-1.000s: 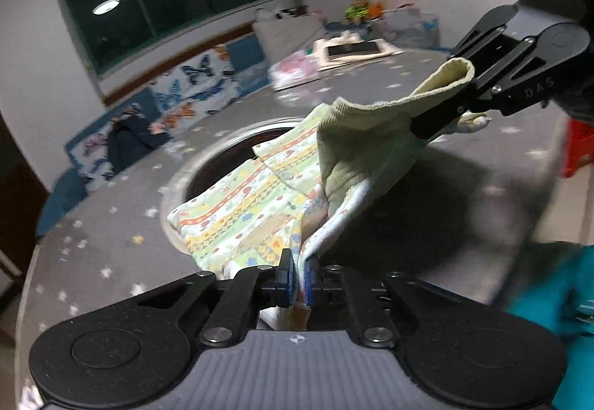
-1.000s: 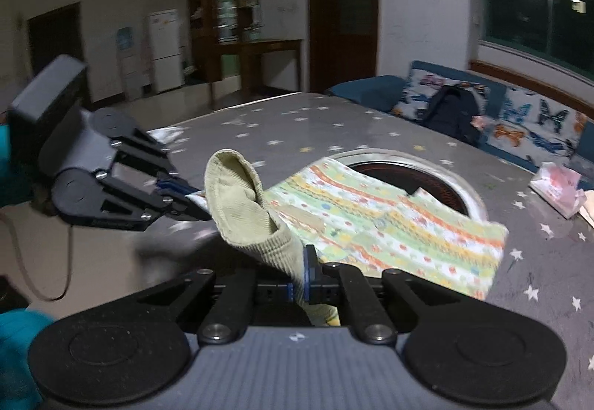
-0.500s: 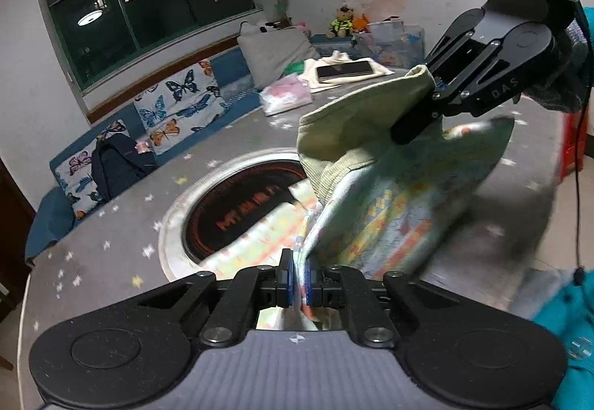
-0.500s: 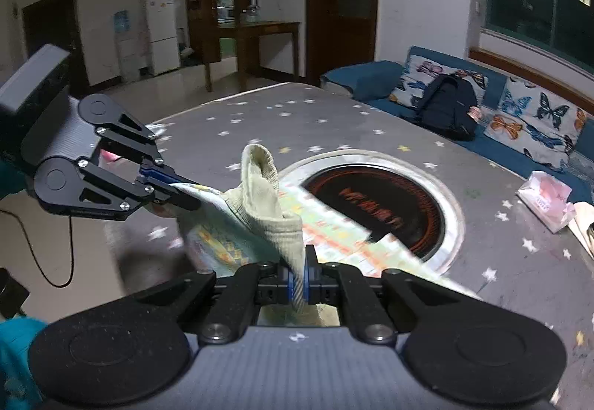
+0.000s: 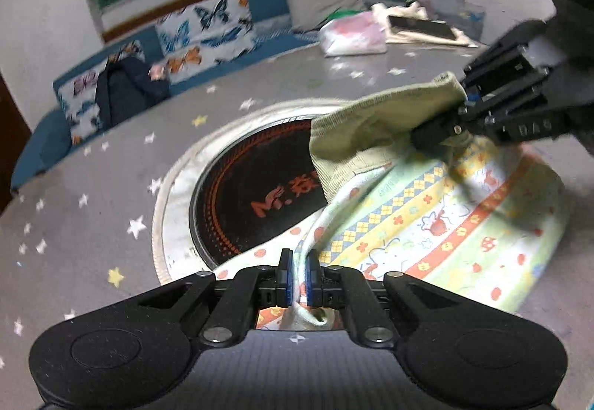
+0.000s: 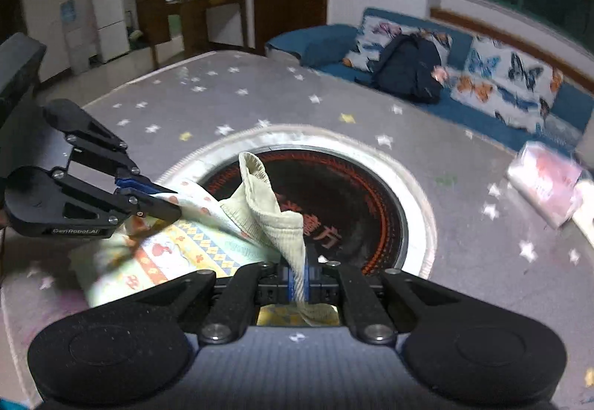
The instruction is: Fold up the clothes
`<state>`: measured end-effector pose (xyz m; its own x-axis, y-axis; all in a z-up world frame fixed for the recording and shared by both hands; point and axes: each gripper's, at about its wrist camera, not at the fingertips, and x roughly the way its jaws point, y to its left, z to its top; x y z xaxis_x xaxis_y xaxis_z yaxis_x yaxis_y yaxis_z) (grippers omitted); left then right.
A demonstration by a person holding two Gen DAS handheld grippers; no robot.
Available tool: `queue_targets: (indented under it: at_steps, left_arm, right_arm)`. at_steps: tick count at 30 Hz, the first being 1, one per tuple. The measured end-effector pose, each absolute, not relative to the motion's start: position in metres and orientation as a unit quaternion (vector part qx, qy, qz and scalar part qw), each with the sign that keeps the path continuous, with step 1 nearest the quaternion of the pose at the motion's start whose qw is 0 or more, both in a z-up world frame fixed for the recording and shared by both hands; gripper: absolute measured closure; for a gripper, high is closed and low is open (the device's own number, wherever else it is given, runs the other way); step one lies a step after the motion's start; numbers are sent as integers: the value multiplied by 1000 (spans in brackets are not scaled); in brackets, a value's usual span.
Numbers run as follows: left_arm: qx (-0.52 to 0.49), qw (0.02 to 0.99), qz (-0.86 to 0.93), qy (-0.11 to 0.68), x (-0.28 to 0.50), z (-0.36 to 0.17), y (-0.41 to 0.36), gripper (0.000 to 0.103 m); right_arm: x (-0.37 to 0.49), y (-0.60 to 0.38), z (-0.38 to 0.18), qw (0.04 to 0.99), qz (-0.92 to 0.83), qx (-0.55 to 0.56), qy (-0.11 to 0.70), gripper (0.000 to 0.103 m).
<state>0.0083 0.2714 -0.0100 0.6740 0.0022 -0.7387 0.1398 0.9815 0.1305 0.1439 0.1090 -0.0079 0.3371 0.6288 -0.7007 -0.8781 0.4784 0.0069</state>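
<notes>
Garment (image 5: 438, 220) edge pinched between both grippers' jaws beside burner (image 5: 256, 187) rim.

The garment (image 5: 427, 220) lies on the tabletop (image 5: 111, 187) between my left tool (image 5: 297, 274) and my right tool (image 6: 297, 274), partly over the round cooktop (image 5: 256, 187). The sofa (image 6: 482, 75) is behind.

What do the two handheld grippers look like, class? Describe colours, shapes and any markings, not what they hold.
Both are matte black plastic. The left gripper and right gripper have blue finger pads, angular linkage arms with silver screws, and two round discs on a ribbed grey body. White lettering marks the side of each gripper. No cables or sleeves show.
</notes>
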Motion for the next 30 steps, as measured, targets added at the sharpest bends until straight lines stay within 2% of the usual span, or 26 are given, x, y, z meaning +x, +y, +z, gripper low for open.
queue_targets:
  at_steps: [3, 6, 10, 15, 22, 25, 30]
  left_arm:
    - [67, 909, -26, 411, 17, -20, 278, 87]
    - [55, 908, -18, 416, 22, -26, 283, 80]
    - [54, 909, -14, 414, 22, -26, 285, 80]
    - [52, 909, -9, 414, 22, -23, 287, 70]
    - [81, 904, -3, 419, 26, -15, 285, 69]
    - [86, 902, 17, 424, 29, -13, 291, 63]
    - [80, 899, 63, 426, 29, -9, 310, 62]
  right_arm:
    - [153, 112, -26, 804, 461, -175, 332, 96]
    - [159, 108, -35, 821, 439, -165, 325, 79]
    - [161, 86, -27, 844, 411, -140, 315, 77]
    - [140, 51, -16, 857, 401, -121, 300, 75]
    - [116, 27, -35, 846, 410, -132, 315, 76]
    - [127, 22, -47, 853, 383, -139, 326, 77]
    - [141, 13, -50, 866, 355, -125, 328, 79]
